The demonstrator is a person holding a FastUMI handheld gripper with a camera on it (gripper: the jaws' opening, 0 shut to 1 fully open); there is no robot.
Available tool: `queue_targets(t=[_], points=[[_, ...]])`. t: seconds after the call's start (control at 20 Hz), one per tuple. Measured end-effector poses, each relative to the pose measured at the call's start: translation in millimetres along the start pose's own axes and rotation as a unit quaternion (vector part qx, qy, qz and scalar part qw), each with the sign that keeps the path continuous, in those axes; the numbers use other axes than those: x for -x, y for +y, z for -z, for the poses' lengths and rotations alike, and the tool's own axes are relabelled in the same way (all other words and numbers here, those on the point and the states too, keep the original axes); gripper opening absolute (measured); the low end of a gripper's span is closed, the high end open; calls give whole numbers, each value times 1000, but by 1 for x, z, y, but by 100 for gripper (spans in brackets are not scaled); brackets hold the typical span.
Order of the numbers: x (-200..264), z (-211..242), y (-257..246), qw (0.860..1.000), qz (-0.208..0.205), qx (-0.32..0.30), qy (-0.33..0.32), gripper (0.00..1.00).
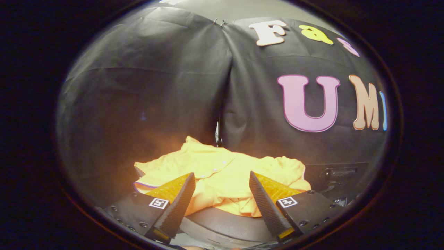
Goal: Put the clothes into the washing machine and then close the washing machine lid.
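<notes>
Clothing, a crumpled yellow-orange cloth shirt (222,177), lies heaped on a dark rounded surface (222,224) just ahead of the spread, empty tongs (222,182), so loading and lid-closing both appear not yet done.

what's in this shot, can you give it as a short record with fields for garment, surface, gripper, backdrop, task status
garment: yellow shirt, crumpled in a heap
surface: dark rounded surface under the shirt; cannot tell if it is the washer
gripper: gripper open, fingers apart, shirt just ahead of and between the tips, not pinched
backdrop: black cloth wall behind the shirt
task status: shirt not yet gripped
</notes>
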State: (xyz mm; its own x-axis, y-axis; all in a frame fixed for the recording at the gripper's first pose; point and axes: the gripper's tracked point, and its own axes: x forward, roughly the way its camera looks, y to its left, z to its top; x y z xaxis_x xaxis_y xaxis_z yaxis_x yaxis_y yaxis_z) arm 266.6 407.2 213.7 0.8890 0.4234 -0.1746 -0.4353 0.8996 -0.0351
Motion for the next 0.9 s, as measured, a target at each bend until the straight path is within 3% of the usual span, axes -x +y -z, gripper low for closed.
queue_targets(t=[0.2,0.3,0.4,0.6,0.65,0.9], points=[[-21,33,-1,998,4,8,70,98],[-22,34,0,998,0,5,69,98],[-22,39,6,997,-14,-13,72,73],[-26,33,-6,998,0,-11,60,23],[-24,35,-4,998,2,-22,62,17],[-15,30,-28,997,41,-35,52,15]])
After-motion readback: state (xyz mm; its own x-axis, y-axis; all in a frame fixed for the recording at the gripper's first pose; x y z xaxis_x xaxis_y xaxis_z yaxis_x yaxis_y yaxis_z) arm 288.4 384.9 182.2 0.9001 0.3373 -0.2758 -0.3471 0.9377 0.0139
